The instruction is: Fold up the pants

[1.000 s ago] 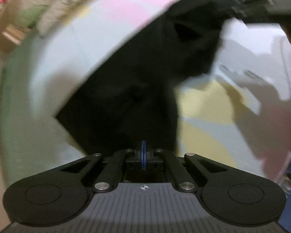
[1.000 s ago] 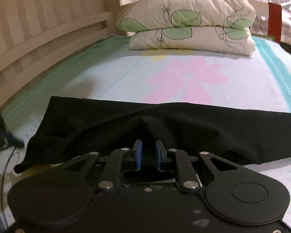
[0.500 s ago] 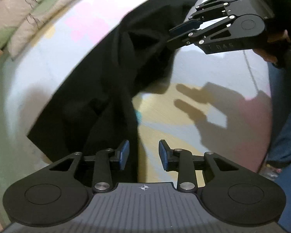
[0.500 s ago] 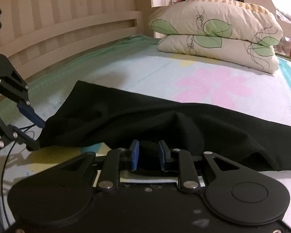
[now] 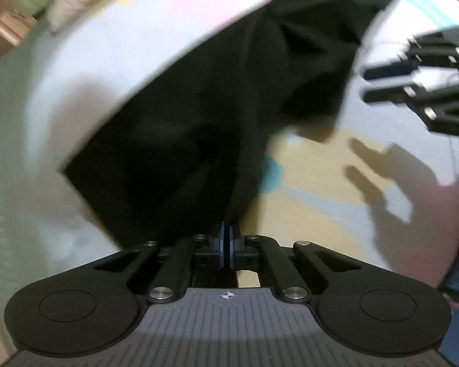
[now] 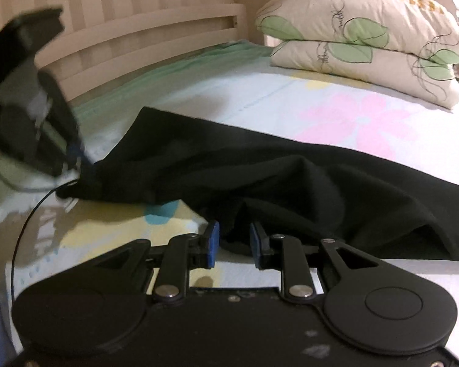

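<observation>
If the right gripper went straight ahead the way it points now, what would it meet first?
The black pants. A bunched fold of the fabric already sits between the open fingers of the right gripper, so it would push into that cloth at once, well before the stacked pillows beyond.

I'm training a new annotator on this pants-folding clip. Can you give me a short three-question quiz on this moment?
1. True or false: the left tongs are shut on the black pants.
2. How do the right tongs stand? A) open, cloth between the pads B) shut on a pillow C) out of view
3. Fill in: two ____ lie stacked at the far end of the bed.

Key: 1 true; 2 A; 3 pillows.
</observation>
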A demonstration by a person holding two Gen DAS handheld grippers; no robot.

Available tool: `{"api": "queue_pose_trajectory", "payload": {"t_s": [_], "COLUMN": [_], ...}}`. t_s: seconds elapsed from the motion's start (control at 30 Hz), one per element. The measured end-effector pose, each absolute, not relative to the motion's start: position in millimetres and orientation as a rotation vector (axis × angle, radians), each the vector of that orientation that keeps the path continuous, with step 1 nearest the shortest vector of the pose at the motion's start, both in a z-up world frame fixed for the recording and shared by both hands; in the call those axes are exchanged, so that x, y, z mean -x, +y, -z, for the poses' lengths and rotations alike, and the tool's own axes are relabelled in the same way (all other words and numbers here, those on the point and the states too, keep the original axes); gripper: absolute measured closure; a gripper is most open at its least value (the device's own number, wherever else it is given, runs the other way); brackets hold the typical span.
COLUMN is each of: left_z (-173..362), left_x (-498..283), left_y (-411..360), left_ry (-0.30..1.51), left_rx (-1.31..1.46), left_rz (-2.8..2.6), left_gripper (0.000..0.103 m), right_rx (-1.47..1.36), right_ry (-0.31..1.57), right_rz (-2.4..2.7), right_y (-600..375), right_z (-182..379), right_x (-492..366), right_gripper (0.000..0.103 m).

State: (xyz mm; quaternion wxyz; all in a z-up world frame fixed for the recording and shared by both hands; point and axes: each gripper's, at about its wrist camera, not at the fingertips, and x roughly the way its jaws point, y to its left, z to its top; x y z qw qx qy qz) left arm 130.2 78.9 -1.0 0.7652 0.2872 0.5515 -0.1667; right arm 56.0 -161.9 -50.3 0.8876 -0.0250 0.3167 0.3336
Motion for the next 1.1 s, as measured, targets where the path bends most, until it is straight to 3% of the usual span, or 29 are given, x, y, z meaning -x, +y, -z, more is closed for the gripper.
{"api": "queue_pose_trajectory", "payload": {"t_s": [0.37,0.7,0.9,0.93,0.97,1.0,1.1], "left_z": [-41,-3,19,23,25,28,29], "left_x": [-204,-269,-271,-271,-270,-270,-273], "left_y": [110,118,119,119,119,119,122], "left_ry": [1.035,1.055,1.1,1.103,1.107,1.11,1.118], "left_rx": [-0.616,-0.63,-0.65,-0.658,-0.668,-0.677,-0.679], "left_rz": [0.229,0.15,0.131,0.131,0.132,0.132,0.135], "left_gripper": [0.1,0.1,0.1,0.1,0.1,0.1,0.1], "right_rx": [0.119,0.087,0.087,0.093,0.102,0.116,0.134], "right_ry": [0.723,0.732,0.734,0.734,0.73,0.726,0.734], "right_rz": [-0.696,-0.691,-0.706,-0.715,-0.723,-0.727,-0.774], "right_y": [-135,-135,-129,-127,-125,-123,-124], "right_z": [65,73,80,81,82,83,80], "right_x": [-70,-78,-82,-82,-82,-81,-79], "right_gripper": [0.077,0.074,0.074,0.075,0.086,0.089,0.092]}}
